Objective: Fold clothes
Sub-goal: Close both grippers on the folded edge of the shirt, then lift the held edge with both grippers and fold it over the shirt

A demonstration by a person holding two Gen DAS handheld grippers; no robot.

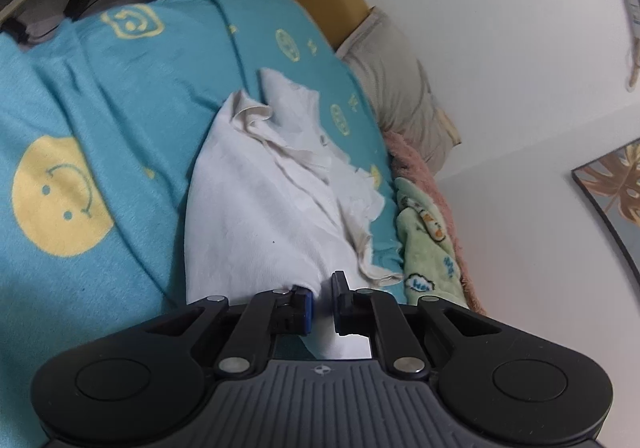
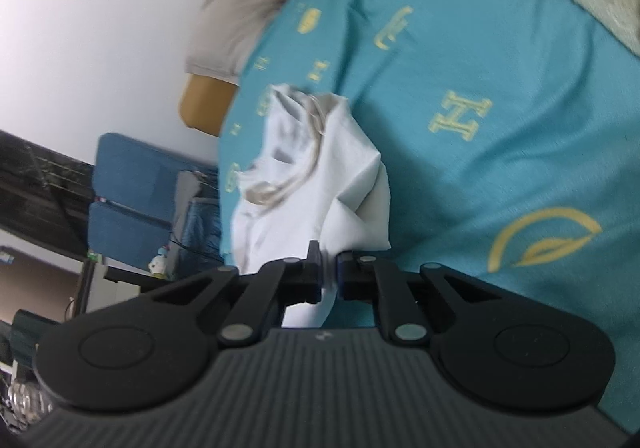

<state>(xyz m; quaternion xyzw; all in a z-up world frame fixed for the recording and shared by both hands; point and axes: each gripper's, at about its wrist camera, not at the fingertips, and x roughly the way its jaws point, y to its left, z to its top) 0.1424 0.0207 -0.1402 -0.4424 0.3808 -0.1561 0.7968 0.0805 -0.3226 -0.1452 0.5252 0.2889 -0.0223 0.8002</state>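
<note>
Crumpled white cotton garment (image 1: 256,207) on teal smiley-print bed blanket (image 1: 80,95), near edge pinched in left hand-held gripper (image 1: 322,302) and right hand-held gripper (image 2: 330,276) — both clamped on thin fabric. Risk: shallow bites slipping, or bunched far collar folding unevenly.

I count one white garment (image 1: 256,207) ahead of my two grippers — left gripper (image 1: 323,302), right gripper (image 2: 330,276). Beneath it one teal blanket (image 1: 100,95); beyond, one beige pillow (image 1: 394,87) — and one green fleece (image 1: 428,244).
</note>
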